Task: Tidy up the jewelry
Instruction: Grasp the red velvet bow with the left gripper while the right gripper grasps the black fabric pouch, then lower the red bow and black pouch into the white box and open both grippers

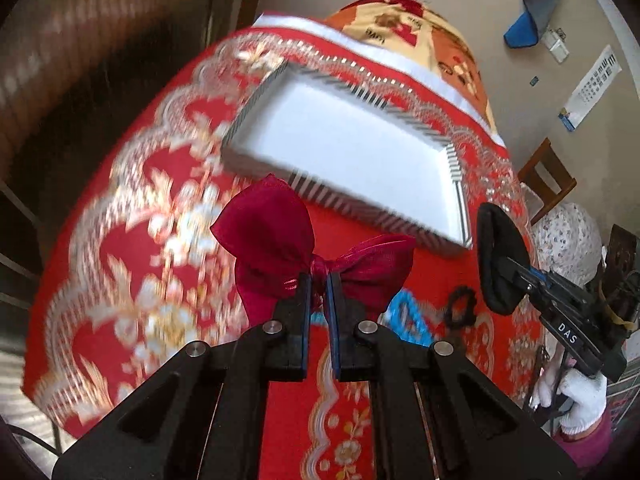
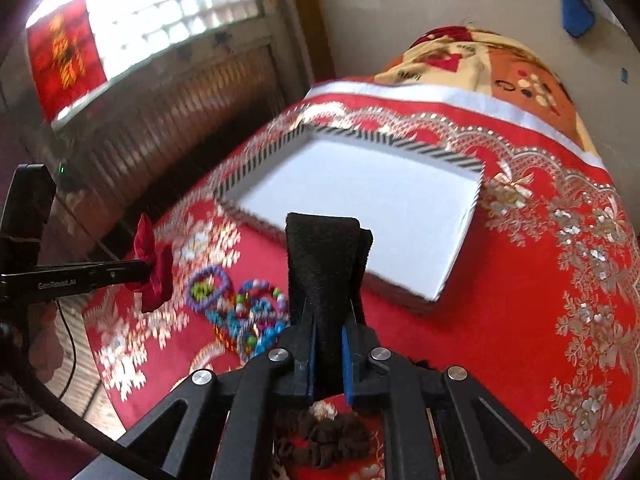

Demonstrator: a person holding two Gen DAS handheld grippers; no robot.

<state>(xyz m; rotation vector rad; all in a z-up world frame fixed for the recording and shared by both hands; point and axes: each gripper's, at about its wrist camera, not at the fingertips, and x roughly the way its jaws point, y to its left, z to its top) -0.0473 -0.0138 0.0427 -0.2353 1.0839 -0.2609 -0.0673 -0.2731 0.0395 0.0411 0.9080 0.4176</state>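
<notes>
Progress: we see the striped tray [image 1: 256,100] empty | left gripper [image 1: 318,280] clamped on red bow [image 1: 280,240] | right gripper [image 2: 330,332] clamped on black band [image 2: 324,256] | beaded bracelets [image 2: 240,304] remain on cloth.

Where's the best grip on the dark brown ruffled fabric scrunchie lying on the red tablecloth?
Probably across one side of the dark brown scrunchie's ruffled ring, coming from above: it lies flat on the red tablecloth, apart from the beaded bracelets, and soft gathered fabric should pinch easily. It sits partly hidden under the right gripper, so its far edge is unclear.

One red bow [image 1: 304,248], one black band [image 2: 326,276], one tray [image 1: 256,112].
</notes>
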